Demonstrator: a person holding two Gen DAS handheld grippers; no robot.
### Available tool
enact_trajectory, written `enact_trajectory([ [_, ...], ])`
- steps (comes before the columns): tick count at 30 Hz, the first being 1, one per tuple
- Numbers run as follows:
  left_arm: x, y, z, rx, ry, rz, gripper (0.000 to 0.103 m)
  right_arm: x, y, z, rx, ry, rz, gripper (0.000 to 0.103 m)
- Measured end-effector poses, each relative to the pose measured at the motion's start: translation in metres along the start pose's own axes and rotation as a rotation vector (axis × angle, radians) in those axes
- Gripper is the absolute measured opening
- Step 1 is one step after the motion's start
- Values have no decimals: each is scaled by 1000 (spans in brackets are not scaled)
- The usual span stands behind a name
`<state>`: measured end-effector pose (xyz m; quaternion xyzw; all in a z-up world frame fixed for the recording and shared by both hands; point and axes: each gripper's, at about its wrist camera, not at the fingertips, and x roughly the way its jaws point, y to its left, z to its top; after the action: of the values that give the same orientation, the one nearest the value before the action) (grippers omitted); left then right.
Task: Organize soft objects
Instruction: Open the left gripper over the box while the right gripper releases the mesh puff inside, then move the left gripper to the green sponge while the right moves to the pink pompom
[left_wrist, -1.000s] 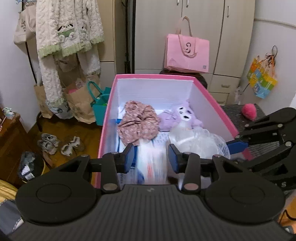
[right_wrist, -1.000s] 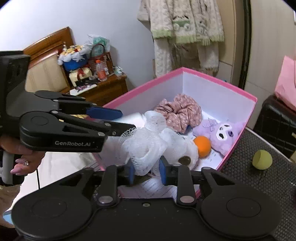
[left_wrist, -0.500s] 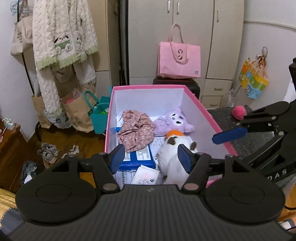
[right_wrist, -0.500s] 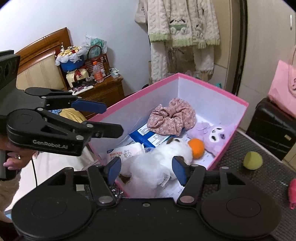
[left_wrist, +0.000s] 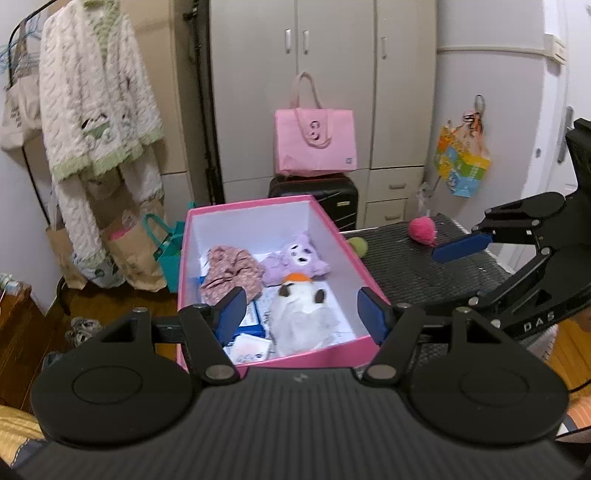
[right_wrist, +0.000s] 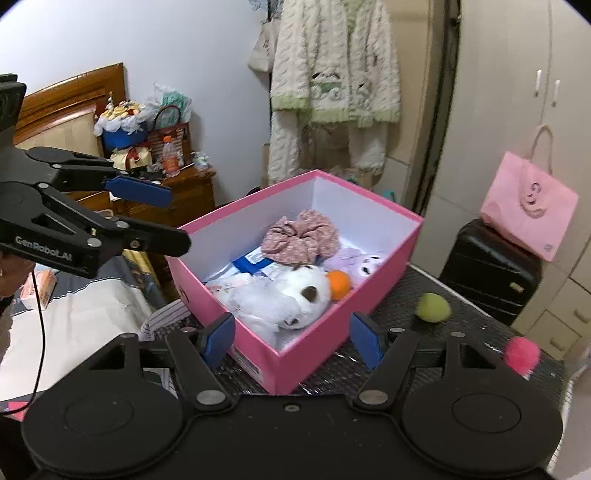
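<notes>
A pink box (left_wrist: 325, 356) (right_wrist: 384, 291) stands on a dark mat. In it lie a white plush with an orange nose (left_wrist: 299, 314) (right_wrist: 291, 291), a purple plush (left_wrist: 295, 258) (right_wrist: 360, 262) and a pink floral cloth (left_wrist: 231, 271) (right_wrist: 301, 238). A green ball (left_wrist: 357, 246) (right_wrist: 432, 308) and a pink fluffy ball (left_wrist: 423, 230) (right_wrist: 522, 354) lie on the mat outside the box. My left gripper (left_wrist: 301, 317) is open and empty above the box's near end. My right gripper (right_wrist: 291, 338) is open and empty, back from the box corner.
A dark mat (left_wrist: 424, 266) covers the table right of the box. A black suitcase (right_wrist: 487, 269) with a pink bag (left_wrist: 314, 144) stands behind. Paper packets (left_wrist: 251, 345) lie in the box. A bed (right_wrist: 85, 317) and wooden nightstand (right_wrist: 184, 195) are at left.
My right gripper opened and let the white plush drop into the box. Both grippers opened wider and pulled back from the box.
</notes>
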<state>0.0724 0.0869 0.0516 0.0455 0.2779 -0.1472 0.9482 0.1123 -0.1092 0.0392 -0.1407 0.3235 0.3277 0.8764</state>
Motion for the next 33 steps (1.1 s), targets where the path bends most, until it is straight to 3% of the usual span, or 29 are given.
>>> enact_trajectory([
  [4,-2,-16,8,9,18,-55,66,-23,-11,-13,11,-35,-32,73],
  [9,1,-44,20,37,2,-64,67,-48,-39,-28,39,-84,-64,74],
  [14,24,-72,29,50,-5,-82,67,-54,-66,-42,50,-120,-175,74],
  [24,93,-123,42,43,-20,-105,67,-29,-141,-70,101,-122,-202,75],
  [33,143,-138,47,-10,-49,-21,67,4,-192,-89,84,-172,-262,75],
])
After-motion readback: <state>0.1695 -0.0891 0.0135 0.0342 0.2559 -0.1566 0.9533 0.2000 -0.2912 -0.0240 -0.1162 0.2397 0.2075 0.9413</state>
